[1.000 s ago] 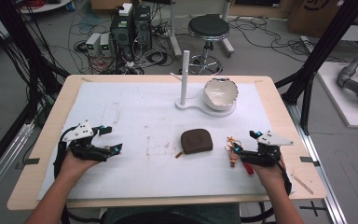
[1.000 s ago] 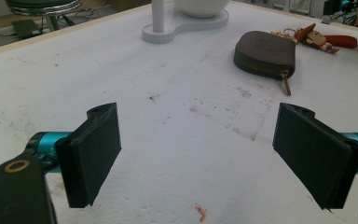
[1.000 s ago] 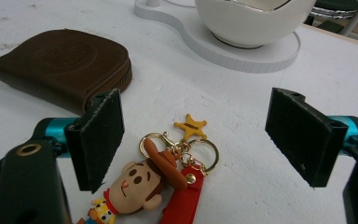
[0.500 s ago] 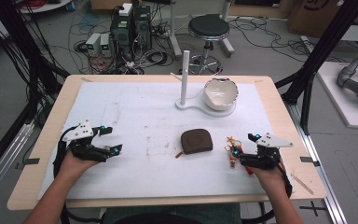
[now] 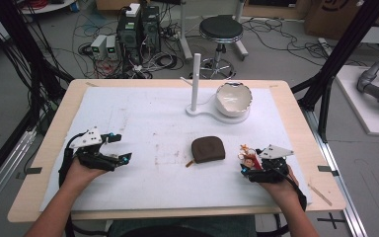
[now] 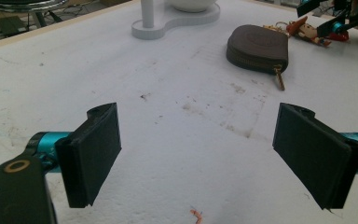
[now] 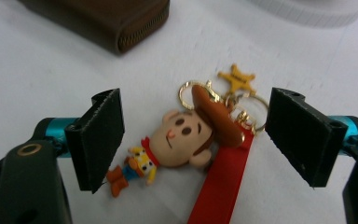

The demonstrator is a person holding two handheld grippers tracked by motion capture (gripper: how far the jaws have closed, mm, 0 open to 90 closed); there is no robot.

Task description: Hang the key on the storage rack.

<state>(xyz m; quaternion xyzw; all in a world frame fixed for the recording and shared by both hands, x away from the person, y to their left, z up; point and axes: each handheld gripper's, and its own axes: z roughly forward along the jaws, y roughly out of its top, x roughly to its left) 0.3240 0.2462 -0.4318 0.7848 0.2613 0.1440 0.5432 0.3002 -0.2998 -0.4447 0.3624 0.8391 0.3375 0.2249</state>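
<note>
A cowboy-figure keychain (image 7: pixel 184 137) with a red strap (image 7: pixel 223 182), gold rings and a gold star (image 7: pixel 236 77) lies flat on the white mat. My right gripper (image 7: pixel 198 142) is open, with one jaw on each side of the figure and neither pad pressing on it. The high view puts the keychain (image 5: pixel 249 159) and right gripper (image 5: pixel 245 164) at the mat's front right. A brown zip pouch (image 5: pixel 208 149) lies just left of them. My left gripper (image 5: pixel 123 147) hovers open at the front left with nothing between its fingers (image 6: pixel 93 154).
A white stand (image 5: pixel 196 106) with an upright pole and a white bowl (image 5: pixel 233 98) sits at the back centre of the mat. The left gripper view shows the pouch (image 6: pixel 258 46), keychain (image 6: pixel 307 31) and stand (image 6: pixel 172 21) far ahead. Wooden table edges (image 5: pixel 39 163) frame the mat.
My right gripper has edged slightly left, closer around the keychain figure. The left gripper and the other objects have stayed put.
</note>
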